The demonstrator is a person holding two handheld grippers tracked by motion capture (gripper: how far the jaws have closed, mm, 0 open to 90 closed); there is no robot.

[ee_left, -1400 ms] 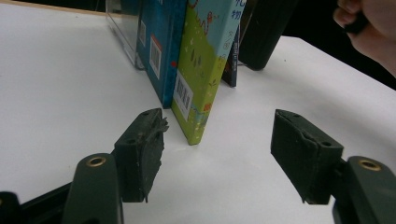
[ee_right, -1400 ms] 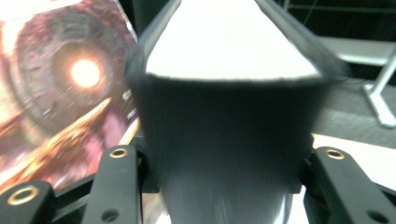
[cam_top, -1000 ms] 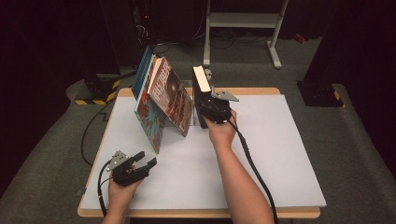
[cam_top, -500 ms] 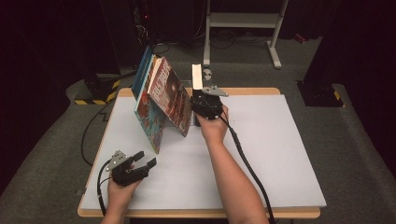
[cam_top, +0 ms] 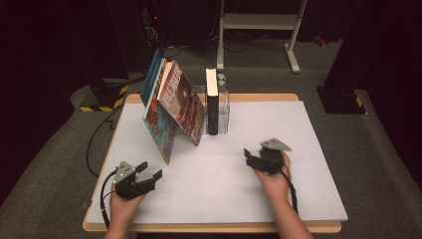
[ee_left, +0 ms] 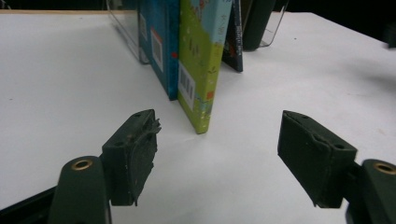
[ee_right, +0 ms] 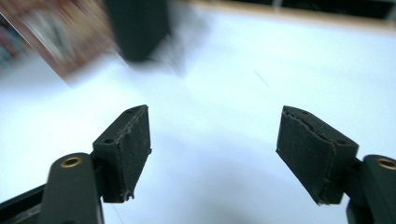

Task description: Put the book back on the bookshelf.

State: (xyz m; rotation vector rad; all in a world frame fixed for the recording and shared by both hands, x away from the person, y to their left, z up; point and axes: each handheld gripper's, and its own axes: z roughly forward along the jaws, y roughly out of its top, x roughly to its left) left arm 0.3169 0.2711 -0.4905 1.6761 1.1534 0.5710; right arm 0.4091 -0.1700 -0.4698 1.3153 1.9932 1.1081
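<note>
Right gripper [cam_top: 247,155] at four o'clock of the black book [cam_top: 212,107], left gripper [cam_top: 148,171] at seven; both jaws spread, empty.

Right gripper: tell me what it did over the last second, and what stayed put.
The right gripper let go of the black book, which now stands upright against the clear bookend, and drew back toward the person over the table; its jaws are open and empty. The left gripper stayed open at the near left, and the leaning books kept their tilt.
</note>
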